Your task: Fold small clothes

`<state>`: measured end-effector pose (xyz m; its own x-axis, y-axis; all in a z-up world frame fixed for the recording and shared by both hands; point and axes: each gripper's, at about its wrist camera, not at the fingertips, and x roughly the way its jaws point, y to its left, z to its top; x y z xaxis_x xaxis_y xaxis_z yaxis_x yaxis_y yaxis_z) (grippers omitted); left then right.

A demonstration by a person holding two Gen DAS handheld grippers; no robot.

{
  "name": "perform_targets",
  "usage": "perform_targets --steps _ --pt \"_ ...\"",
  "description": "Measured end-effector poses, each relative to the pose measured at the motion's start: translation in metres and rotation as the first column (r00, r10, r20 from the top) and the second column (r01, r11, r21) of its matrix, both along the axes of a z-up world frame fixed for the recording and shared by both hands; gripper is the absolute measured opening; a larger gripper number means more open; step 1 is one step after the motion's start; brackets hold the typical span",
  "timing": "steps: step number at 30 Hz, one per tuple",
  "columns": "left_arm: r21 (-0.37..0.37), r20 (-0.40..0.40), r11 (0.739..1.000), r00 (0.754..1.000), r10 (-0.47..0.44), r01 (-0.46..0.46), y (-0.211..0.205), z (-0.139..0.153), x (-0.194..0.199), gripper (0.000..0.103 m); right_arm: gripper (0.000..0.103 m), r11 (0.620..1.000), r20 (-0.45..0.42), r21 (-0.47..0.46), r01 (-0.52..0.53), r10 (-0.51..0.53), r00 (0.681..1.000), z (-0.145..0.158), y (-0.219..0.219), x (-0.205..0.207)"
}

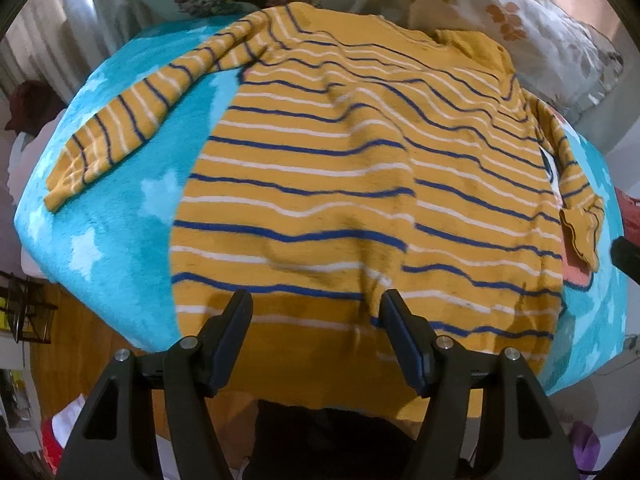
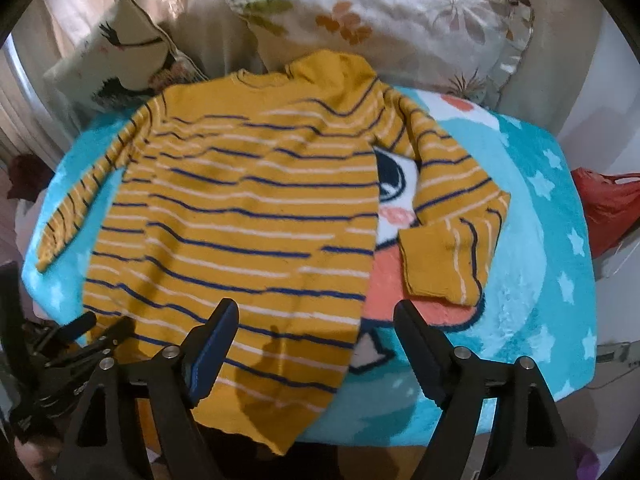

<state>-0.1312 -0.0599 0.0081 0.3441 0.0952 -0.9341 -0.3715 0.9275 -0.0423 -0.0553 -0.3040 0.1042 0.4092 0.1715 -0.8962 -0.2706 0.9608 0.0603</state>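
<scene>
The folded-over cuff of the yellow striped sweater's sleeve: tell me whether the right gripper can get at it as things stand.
Probably yes. The right gripper is open and empty, and the cuff lies exposed on the turquoise star-patterned blanket, just ahead and to the right of its fingers, with nothing over it.

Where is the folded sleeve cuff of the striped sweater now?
In the right wrist view the cuff lies right of the sweater body, on the blue blanket, just beyond the right hand-held gripper.

Black tongs [image 1: 316,300] with blue pads, silver screws.
</scene>
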Motion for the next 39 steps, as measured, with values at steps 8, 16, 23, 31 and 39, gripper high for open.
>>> perform_targets --steps 8,16,23,31,39 --pt "0.047 0.0 0.992 0.993 0.119 -0.119 0.047 0.003 -0.011 0.067 0.084 1.0 0.02 -0.025 0.009 -0.008 1.0 0.003 0.004 0.004" --pt "0.034 -0.026 0.981 0.981 0.192 -0.191 0.068 -0.006 -0.015 0.067 0.084 0.999 0.031 -0.045 0.008 -0.007 0.999 0.004 0.006 0.008" --pt "0.031 -0.042 0.981 0.981 0.192 -0.191 0.066 -0.011 -0.011 0.067 0.084 0.999 0.017 -0.048 0.004 -0.003 1.0 -0.001 0.008 0.013" --pt "0.023 -0.06 0.984 0.982 0.177 -0.176 0.064 -0.018 -0.003 0.067 0.084 0.999 -0.002 -0.029 0.02 -0.02 1.0 -0.005 0.004 0.02" --pt "0.017 -0.071 0.985 0.982 0.175 -0.174 0.063 -0.023 0.004 0.067 0.084 1.0 -0.054 -0.001 0.029 -0.029 0.998 -0.015 0.002 0.028"
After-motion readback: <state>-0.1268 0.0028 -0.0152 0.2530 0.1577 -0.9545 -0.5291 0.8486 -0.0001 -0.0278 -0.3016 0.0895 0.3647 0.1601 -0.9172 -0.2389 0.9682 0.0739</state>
